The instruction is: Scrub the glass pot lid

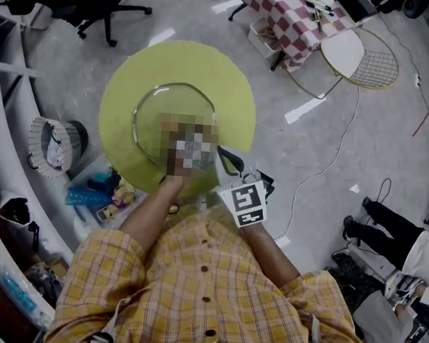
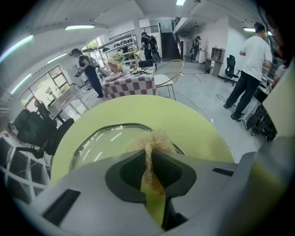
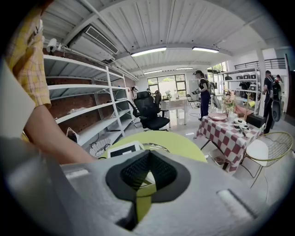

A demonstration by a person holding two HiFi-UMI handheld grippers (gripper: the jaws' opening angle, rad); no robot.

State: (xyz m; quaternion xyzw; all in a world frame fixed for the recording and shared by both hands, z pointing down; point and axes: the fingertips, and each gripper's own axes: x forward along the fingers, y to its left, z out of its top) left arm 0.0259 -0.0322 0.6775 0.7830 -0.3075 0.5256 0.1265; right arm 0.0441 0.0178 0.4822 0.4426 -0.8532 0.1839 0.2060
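Left gripper point(image 2: 148, 156): clenched on a tuft of tan fibrous scrubber point(image 2: 156, 139). This shows only in the left gripper view; the head view does not resolve it. Glass pot lid point(image 1: 154, 110): flat on the round green bench point(image 1: 130, 72), directly beyond the scrubber; contact unconfirmed. Right gripper point(image 3: 149, 156): jaws pressed together, nothing between them, at the bench's near edge, apart from the lid.

The glass pot lid point(image 1: 163, 115) lies on the round table point(image 1: 228, 87), left of centre. The left gripper point(image 2: 148, 154), a scrubber point(image 2: 154, 140) between its jaws, sits at the lid's near rim; the right gripper point(image 3: 147, 159) is just right of it.
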